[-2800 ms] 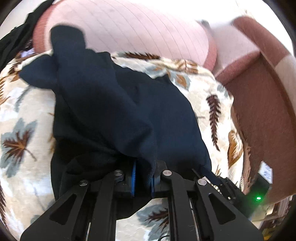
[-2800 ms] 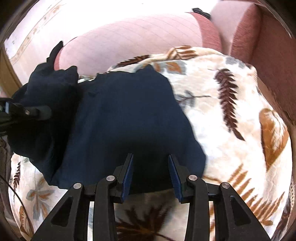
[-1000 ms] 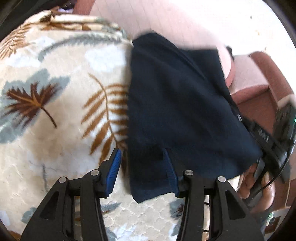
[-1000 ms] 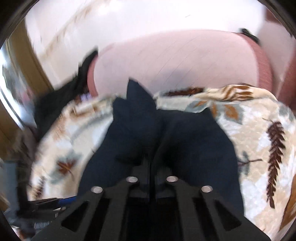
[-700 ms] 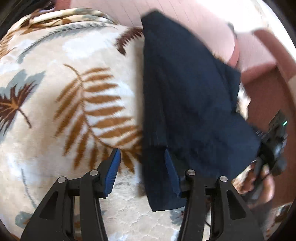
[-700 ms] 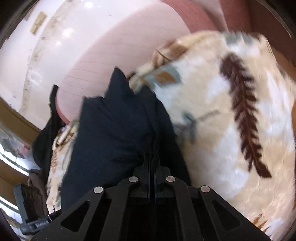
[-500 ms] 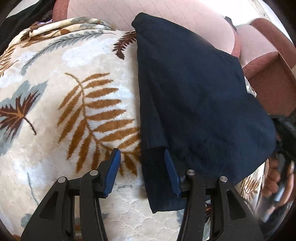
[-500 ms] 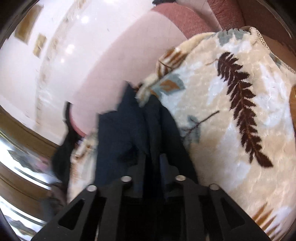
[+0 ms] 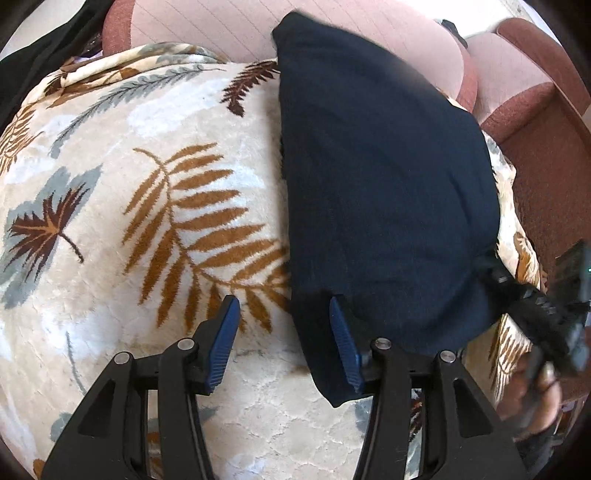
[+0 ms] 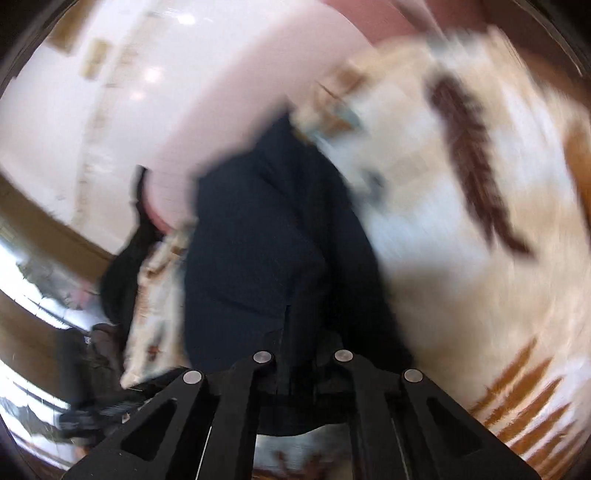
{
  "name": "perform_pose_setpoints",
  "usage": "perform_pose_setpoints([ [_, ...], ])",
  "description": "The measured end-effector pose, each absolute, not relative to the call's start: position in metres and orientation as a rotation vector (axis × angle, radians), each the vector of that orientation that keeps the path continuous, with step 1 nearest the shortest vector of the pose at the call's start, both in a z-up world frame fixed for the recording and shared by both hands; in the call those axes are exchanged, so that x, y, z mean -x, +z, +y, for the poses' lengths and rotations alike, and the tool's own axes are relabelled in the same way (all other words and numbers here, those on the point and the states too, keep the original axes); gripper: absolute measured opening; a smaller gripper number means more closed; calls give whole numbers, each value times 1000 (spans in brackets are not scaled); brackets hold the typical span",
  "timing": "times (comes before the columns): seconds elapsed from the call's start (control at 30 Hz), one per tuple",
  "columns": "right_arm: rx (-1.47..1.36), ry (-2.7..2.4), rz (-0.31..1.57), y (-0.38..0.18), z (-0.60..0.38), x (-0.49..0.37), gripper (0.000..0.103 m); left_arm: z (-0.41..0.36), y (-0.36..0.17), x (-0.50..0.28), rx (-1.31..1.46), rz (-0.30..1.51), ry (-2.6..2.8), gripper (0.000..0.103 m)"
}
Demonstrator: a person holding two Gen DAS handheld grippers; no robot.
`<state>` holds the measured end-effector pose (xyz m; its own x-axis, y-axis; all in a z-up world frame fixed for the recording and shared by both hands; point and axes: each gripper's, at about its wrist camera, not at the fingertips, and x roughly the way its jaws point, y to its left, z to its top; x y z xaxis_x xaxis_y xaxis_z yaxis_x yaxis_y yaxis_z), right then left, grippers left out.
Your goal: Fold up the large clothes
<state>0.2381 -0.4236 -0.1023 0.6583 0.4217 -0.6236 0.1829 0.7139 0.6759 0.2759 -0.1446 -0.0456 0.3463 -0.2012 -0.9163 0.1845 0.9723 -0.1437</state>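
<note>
A dark navy garment [image 9: 384,177] lies folded into a long panel on a cream blanket with a leaf print [image 9: 155,206]. My left gripper [image 9: 284,332] is open and empty, low over the blanket, its right finger over the garment's near left corner. My right gripper [image 9: 517,295] shows at the garment's right edge in the left wrist view, held by a hand. In the blurred right wrist view the garment [image 10: 266,236] covers the fingertips of the right gripper [image 10: 299,354]; the fingers stand a little apart with cloth between them.
The blanket covers a pink and reddish-brown sofa [image 9: 535,122] with a pink backrest [image 9: 229,33]. A black cloth [image 9: 33,55] hangs at the far left. The right wrist view shows a white wall [image 10: 92,122] and dark items at lower left.
The left gripper let go of the garment and stayed open at its near left corner. The right gripper gripped the cloth, swung it over flat, and its fingers have parted slightly.
</note>
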Motion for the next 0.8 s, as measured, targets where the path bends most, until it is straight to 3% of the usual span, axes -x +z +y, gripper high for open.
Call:
perform_pose_setpoints([
  [0.1, -827, 165, 843, -97, -425, -236, 12, -145, -44, -277, -18, 1182, -243, 49],
  [0.13, -828, 156, 841, -89, -426, -237, 28, -143, -44, -279, -20, 1184, -243, 49],
  [0.23, -819, 74, 741, -57, -438, -237, 36, -130, -29, -293, 65, 1160, -262, 49],
  [0.33, -833, 64, 654, -27, -447, -248, 71, -120, -17, -318, 155, 1151, -257, 49],
  [0.4, -822, 82, 701, -24, -441, -278, 73, -123, -15, -338, 180, 1169, -260, 49],
  [0.5, -788, 44, 796, -32, -428, -328, 73, -133, -16, -357, 178, 1198, -261, 49],
  [0.53, -772, 36, 818, -37, -422, -342, 68, -139, -17, -363, 167, 1201, -265, 49],
  [0.57, -755, 38, 832, -39, -423, -345, 35, -143, -17, -365, 158, 1197, -270, 49],
  [0.6, -723, 52, 842, -42, -422, -350, 10, -147, -18, -367, 146, 1189, -278, 49],
  [0.63, -674, 69, 847, -42, -417, -356, 5, -151, -19, -369, 137, 1183, -284, 49],
  [0.73, -669, 36, 733, -42, -426, -349, 3, -162, -38, -377, 119, 1196, -280, 56],
  [0.8, -719, -34, 816, -72, -438, -355, 3, -167, -51, -382, 120, 1226, -270, 64],
])
